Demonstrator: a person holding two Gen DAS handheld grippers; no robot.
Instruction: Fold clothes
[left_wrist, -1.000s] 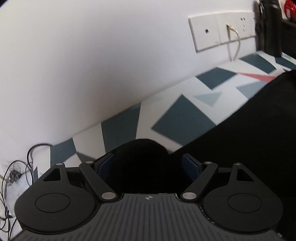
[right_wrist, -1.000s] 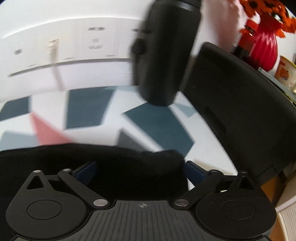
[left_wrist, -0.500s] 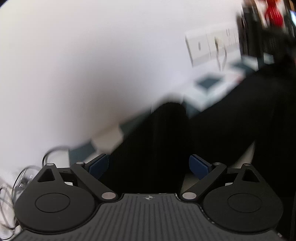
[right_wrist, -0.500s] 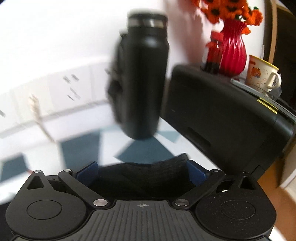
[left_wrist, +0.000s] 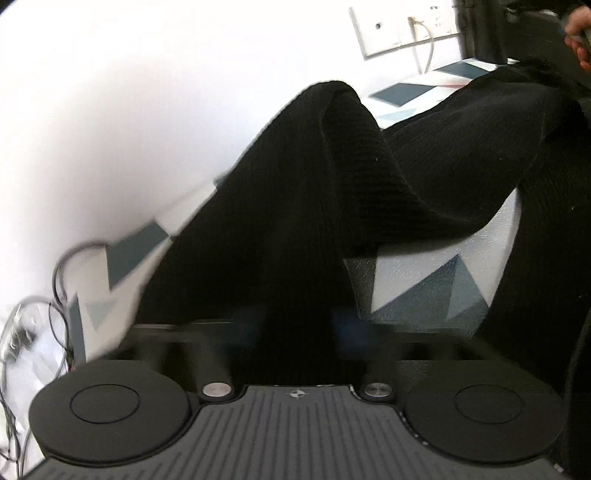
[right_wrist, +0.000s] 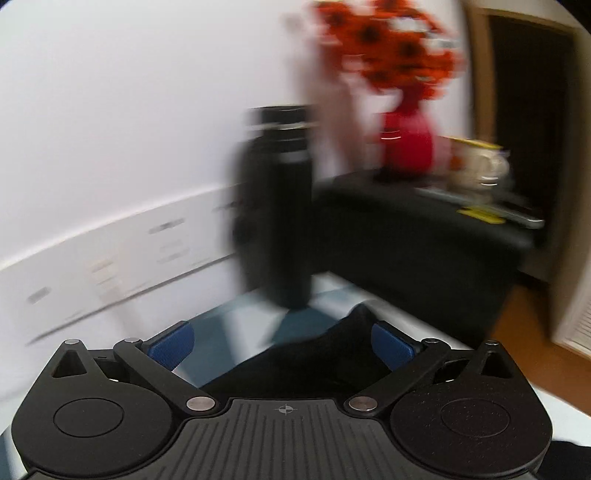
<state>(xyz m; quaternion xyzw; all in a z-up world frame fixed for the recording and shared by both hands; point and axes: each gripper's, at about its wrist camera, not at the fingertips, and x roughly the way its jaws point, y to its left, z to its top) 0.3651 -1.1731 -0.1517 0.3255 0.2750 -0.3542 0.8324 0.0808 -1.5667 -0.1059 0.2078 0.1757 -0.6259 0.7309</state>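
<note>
A black ribbed knit garment is lifted off the patterned table and hangs in folds across the left wrist view. My left gripper is shut on a fold of it; its blue pads are blurred and close together. In the right wrist view the garment lies between the pads of my right gripper, whose jaws stand wide apart. The right gripper's blue fingers do not press the cloth.
The table has a white, blue-grey and red geometric pattern. A white wall with sockets and a plugged cable is behind. A black bottle, a black box, a red vase of orange flowers and a mug stand at the right. Loose cables lie at the left.
My left gripper has closed on the garment and lifted it, so the cloth now drapes high. My right gripper has risen and tilted up, still open around the cloth.
</note>
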